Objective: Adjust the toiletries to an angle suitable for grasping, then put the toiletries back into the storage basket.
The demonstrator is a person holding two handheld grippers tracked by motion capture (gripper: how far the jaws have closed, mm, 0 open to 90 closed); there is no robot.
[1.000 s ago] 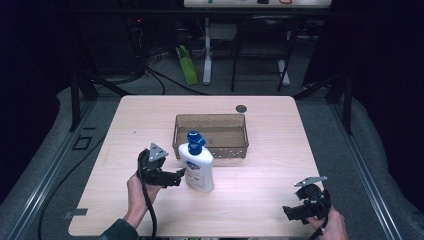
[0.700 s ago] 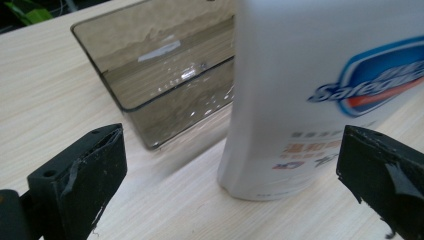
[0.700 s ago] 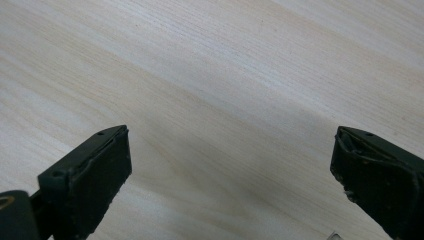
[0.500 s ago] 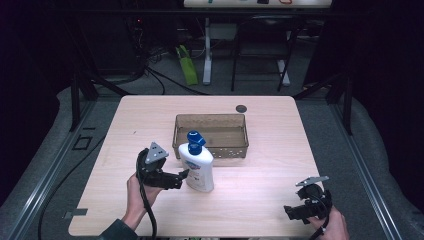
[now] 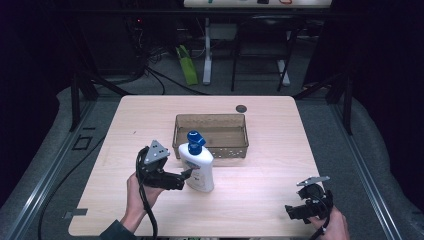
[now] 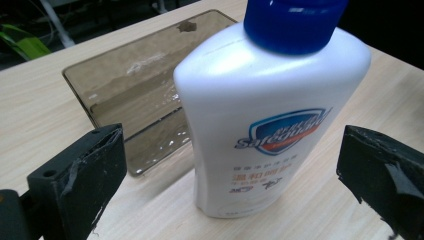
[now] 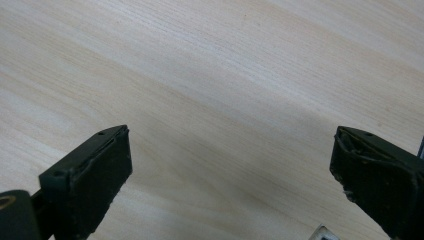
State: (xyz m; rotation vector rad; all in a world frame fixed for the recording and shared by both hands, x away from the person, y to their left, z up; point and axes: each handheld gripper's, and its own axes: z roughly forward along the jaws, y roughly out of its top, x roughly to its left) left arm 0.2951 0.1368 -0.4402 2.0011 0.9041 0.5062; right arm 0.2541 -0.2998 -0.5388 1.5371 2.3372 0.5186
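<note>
Currently left claw (image 5: 187,176) is spread wide, jaws flanking the white soap bottle (image 5: 197,166) without touching it; gap visible on both sides in the left gripper view. Bottle (image 6: 265,115) stands upright on the table (image 5: 260,185), blue cap (image 5: 194,140) on top, label facing the claw. Just behind it sits a shallow brown translucent tray (image 5: 212,123), the bottle at its near-left corner. Small dark disc (image 5: 241,108) lies beyond the tray near the far edge. Right claw (image 5: 294,212) is also released, jaws wide over bare wood near the table's near-right corner, well apart from the bottle.
</note>
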